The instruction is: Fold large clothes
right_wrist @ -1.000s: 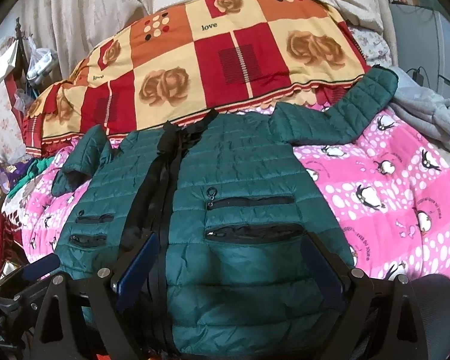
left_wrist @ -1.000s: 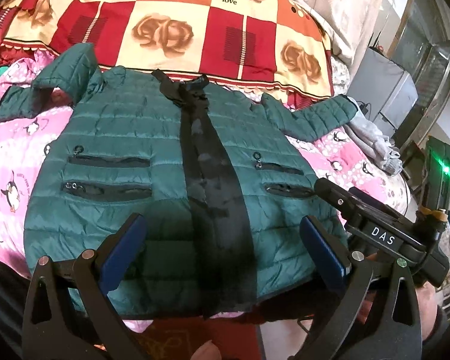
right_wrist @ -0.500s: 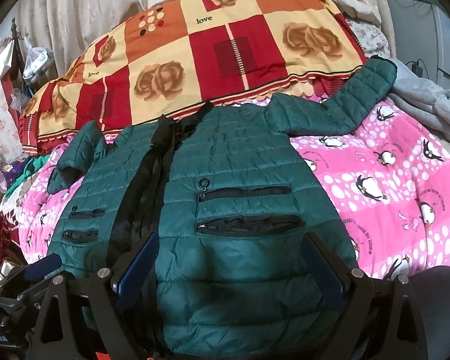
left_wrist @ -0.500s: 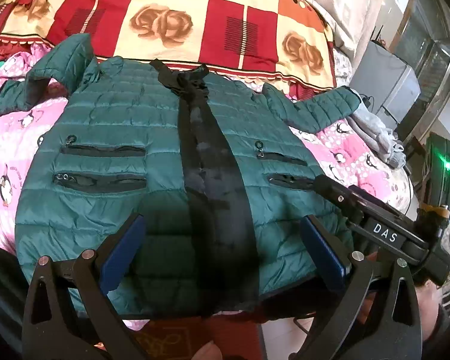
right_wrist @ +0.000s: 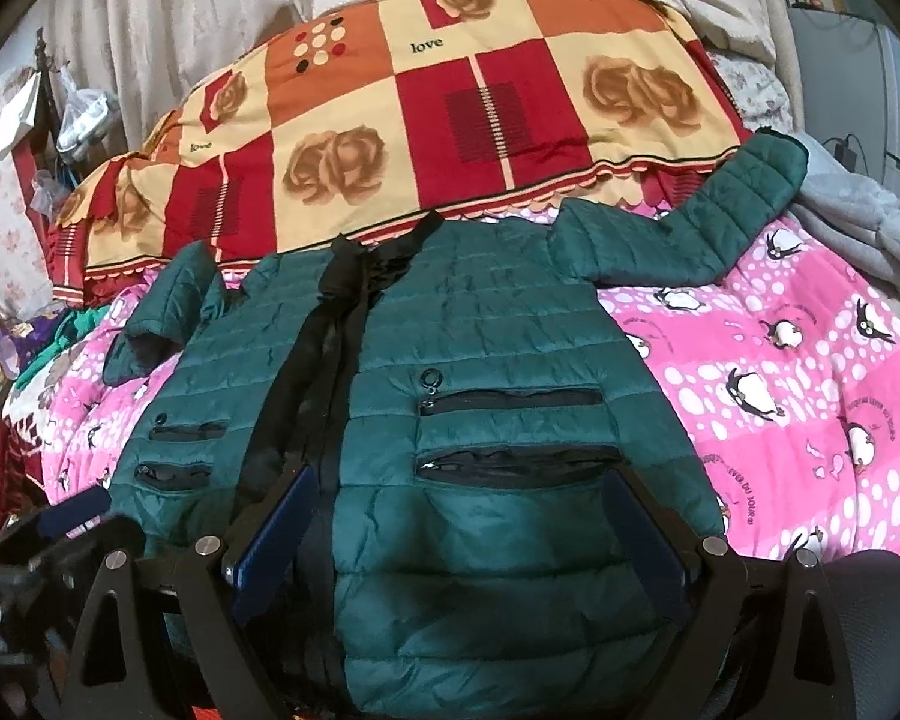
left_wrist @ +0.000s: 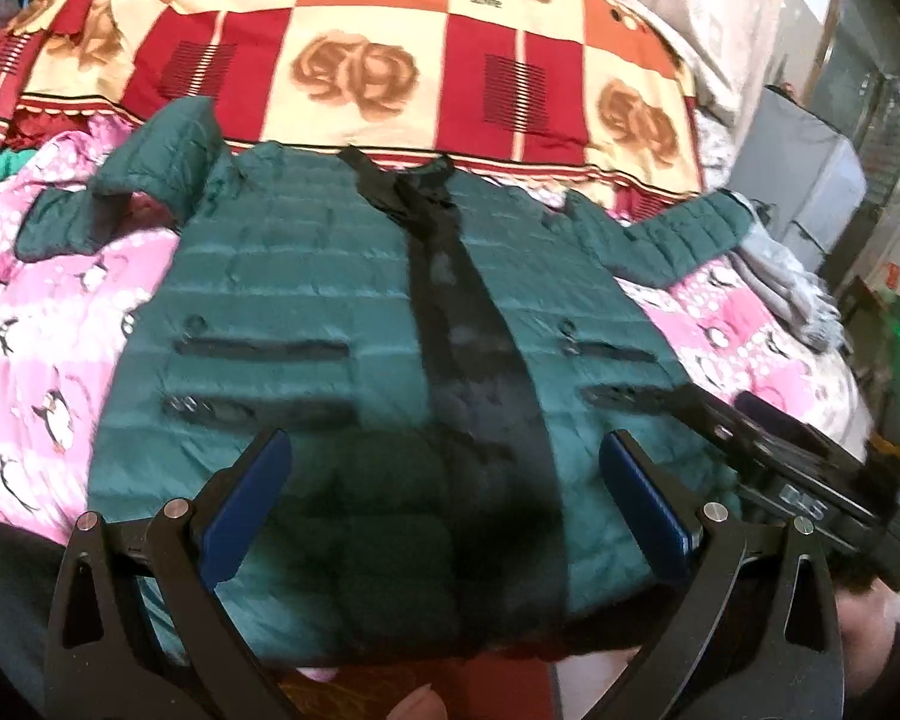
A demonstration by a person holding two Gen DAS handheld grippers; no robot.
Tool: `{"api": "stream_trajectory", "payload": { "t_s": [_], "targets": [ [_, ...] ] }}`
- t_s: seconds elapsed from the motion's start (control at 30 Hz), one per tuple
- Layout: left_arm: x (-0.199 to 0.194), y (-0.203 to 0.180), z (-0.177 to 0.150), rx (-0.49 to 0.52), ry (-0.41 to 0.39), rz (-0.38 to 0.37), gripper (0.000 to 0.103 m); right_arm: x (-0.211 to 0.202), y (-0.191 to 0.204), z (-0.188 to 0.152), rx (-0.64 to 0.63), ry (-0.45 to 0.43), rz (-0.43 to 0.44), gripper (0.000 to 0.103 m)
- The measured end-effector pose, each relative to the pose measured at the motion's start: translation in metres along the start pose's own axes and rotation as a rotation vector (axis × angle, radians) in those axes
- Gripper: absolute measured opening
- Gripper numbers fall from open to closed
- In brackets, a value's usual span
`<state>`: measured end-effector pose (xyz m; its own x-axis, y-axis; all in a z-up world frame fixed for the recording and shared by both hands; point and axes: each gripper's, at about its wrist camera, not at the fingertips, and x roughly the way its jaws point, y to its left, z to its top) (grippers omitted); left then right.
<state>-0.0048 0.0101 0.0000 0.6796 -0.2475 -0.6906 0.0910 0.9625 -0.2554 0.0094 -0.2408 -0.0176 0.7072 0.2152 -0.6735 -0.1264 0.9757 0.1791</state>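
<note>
A dark green quilted jacket [left_wrist: 306,300] with a black front placket lies flat, front up, on a pink penguin blanket [left_wrist: 42,312]; both sleeves are spread out sideways. It also shows in the right wrist view [right_wrist: 498,372]. My left gripper [left_wrist: 444,498] is open and empty, over the jacket's hem near the placket. My right gripper [right_wrist: 459,534] is open and empty, over the hem on the jacket's right half. The right gripper's body shows at the right edge of the left wrist view [left_wrist: 810,480].
A red, orange and cream rose-patterned quilt [right_wrist: 450,120] is heaped behind the jacket. A grey garment [right_wrist: 858,222] lies at the right by the sleeve cuff. A grey cabinet [left_wrist: 810,180] stands beyond the bed's right side.
Both grippers have shifted slightly over the hem; the left wrist view has swung and is blurred with motion. The jacket has not moved. Both stay open.
</note>
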Motion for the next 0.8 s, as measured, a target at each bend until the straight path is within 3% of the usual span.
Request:
{"api": "stream_trajectory", "payload": {
  "t_s": [0.23,0.8],
  "targets": [
    [0.033,0.008,0.019,0.011,0.023,0.078,0.103,-0.001,0.0,0.017,-0.063,-0.047,-0.035,0.095],
    [0.108,0.011,0.065,0.062,0.098,0.11,0.103,0.065,-0.006,0.089,-0.142,-0.009,-0.013,0.095]
  ]
}}
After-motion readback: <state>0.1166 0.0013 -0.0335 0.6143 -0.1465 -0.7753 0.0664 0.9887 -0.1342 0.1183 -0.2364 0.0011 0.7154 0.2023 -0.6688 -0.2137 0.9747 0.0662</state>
